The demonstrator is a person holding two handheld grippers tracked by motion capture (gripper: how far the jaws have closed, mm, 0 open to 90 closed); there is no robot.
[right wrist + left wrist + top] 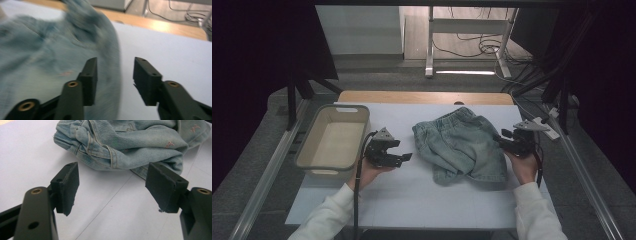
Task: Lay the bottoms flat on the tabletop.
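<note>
The denim shorts lie crumpled on the white table, between the two tools. The right tool sits at the garment's edge with its jaws parted; cloth lies under one jaw, yet neither pad presses on it, so it is released. The left tool hangs just short of the shorts, jaws wide and empty. Judging by this, the shorts are only partly gathered, and folding or moving them into the beige bin, which stands empty on the left tool's outer side, is left. Beyond the table, grey floor, a white frame and loose cables sit between dark curtains.
</note>
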